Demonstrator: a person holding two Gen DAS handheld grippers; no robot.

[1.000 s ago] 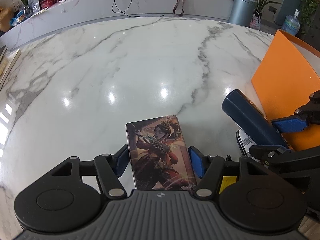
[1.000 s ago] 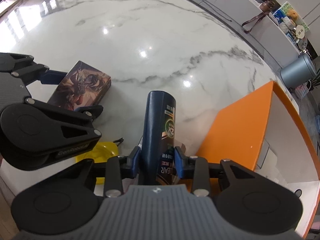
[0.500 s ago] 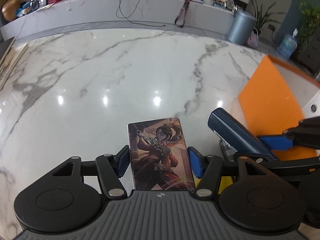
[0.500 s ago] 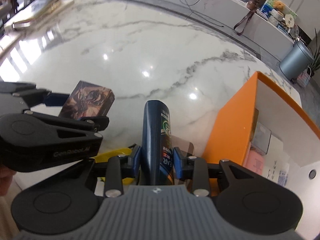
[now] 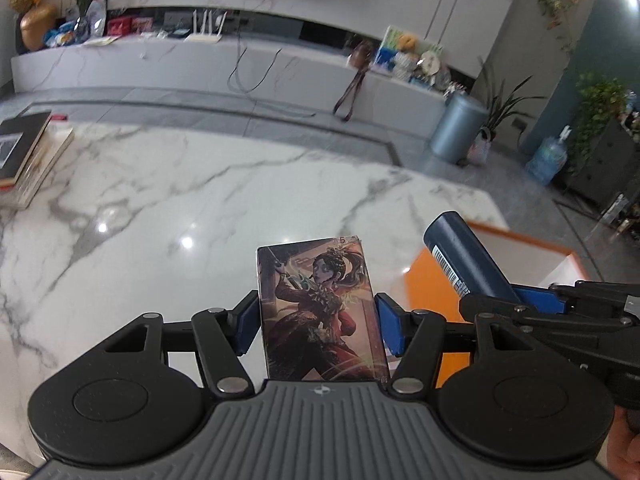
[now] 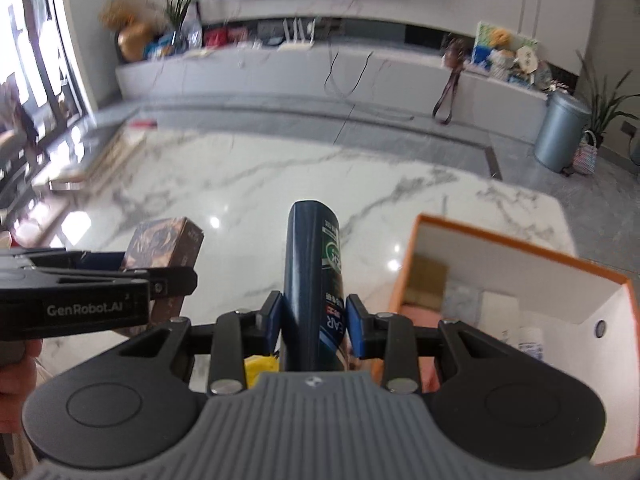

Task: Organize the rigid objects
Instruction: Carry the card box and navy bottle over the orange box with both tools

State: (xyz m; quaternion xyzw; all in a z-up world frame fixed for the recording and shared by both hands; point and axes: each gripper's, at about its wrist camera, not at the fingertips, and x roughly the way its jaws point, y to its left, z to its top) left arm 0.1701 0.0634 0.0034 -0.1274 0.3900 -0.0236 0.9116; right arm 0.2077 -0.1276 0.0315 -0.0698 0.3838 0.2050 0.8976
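Observation:
My left gripper (image 5: 316,326) is shut on an illustrated card box (image 5: 320,312) showing a woman in red, held above the marble table (image 5: 160,208). The box also shows in the right wrist view (image 6: 162,240). My right gripper (image 6: 314,320) is shut on a dark blue bottle (image 6: 314,276), held up beside the left gripper. The bottle shows in the left wrist view (image 5: 464,256). An orange box (image 6: 520,244) with a white inside stands open at the right and holds several small items.
Stacked books (image 5: 28,156) lie at the table's far left. A yellow object (image 6: 260,364) sits below the right gripper. Beyond the table are a grey bin (image 5: 456,128), plants and a long white counter (image 5: 200,64).
Both grippers have risen and tilted up with their objects held; the views now take in the room beyond the table. The orange box's open inside has come into the right wrist view.

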